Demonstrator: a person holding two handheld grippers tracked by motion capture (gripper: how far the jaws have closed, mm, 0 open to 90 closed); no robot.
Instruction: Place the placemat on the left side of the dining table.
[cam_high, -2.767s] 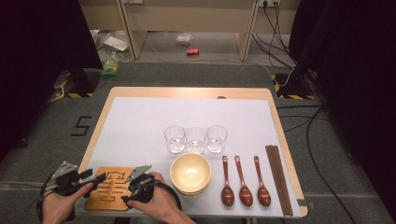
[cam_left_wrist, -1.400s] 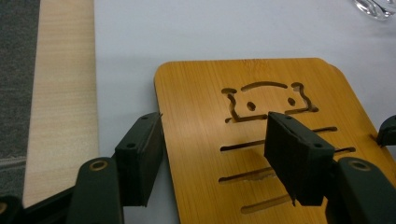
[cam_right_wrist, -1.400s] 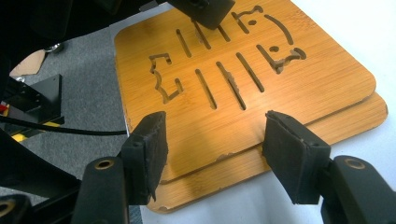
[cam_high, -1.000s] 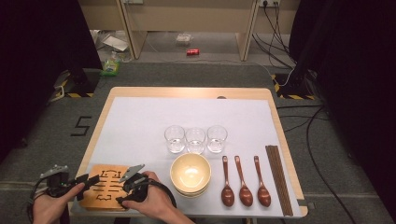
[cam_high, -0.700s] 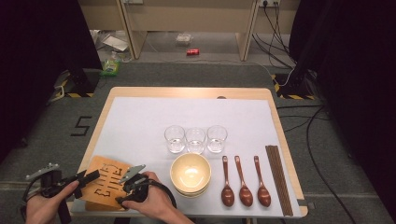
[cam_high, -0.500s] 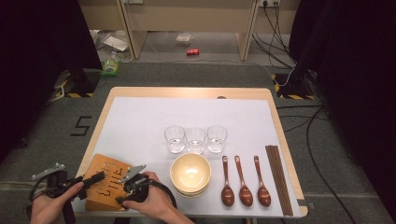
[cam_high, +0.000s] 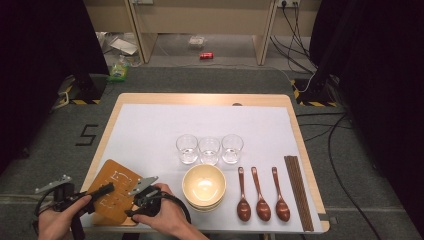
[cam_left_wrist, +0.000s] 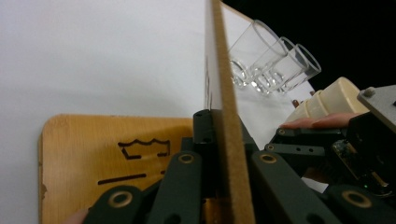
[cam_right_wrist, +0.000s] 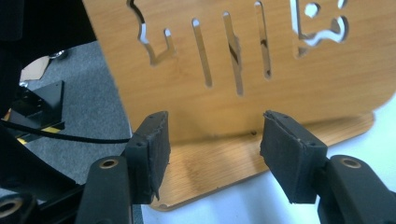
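I see left claw (cam_left_wrist: 219, 154) just closing, now clamped on top wood board (cam_high: 116, 192), tilted up off lower board (cam_left_wrist: 102, 154). Right claw (cam_right_wrist: 212, 140) apart, near board, touching nothing.

Table (cam_high: 295, 112) w/ white sheet (cam_high: 150, 130), glasses (cam_high: 209, 149), spoons (cam_high: 261, 195).

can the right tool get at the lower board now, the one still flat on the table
Probably yes. The right tool is open just in front of the lower board, with nothing between them. The upper board, lifted by the left tool, tilts up off it, leaving the near edge exposed.
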